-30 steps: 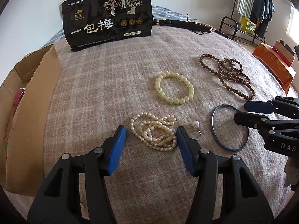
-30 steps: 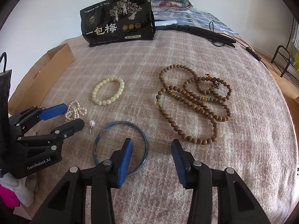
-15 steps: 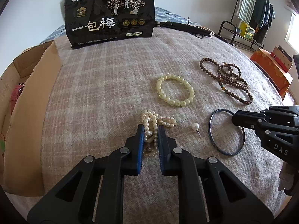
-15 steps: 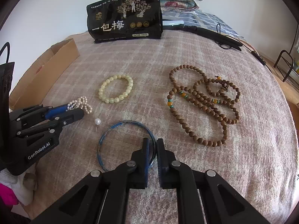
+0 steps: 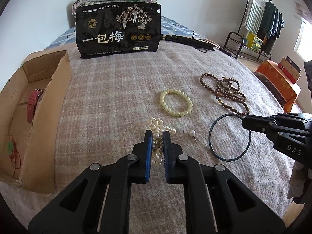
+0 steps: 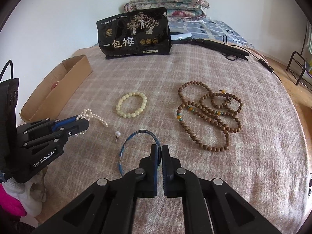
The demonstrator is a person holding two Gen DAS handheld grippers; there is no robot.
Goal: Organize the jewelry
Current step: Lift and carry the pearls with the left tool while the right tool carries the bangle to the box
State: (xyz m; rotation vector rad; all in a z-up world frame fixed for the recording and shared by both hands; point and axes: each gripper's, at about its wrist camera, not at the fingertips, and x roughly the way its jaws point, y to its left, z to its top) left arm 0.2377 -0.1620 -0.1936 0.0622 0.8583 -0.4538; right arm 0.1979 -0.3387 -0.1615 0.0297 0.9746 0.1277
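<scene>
My left gripper (image 5: 157,136) is shut on the white pearl necklace (image 5: 157,125) and holds it lifted off the blanket; the necklace also shows in the right wrist view (image 6: 91,115). My right gripper (image 6: 159,152) is shut on the rim of the blue bangle (image 6: 136,134), tilting it up; the bangle also shows in the left wrist view (image 5: 214,134). A pearl earring (image 5: 192,133) lies between them. A pale yellow bead bracelet (image 5: 176,105) and brown wooden prayer beads (image 6: 208,115) lie further back.
An open cardboard box (image 5: 48,101) at the left holds a red watch strap (image 5: 32,105) and a red cord. A black snack bag (image 5: 119,31) stands at the back. A black hair tool with cable (image 6: 220,46) lies at the back right. Bed edge at right.
Both grippers went from open to shut: the left closed on the pearl necklace and raised it, the right closed on the blue bangle's rim and tipped it up.
</scene>
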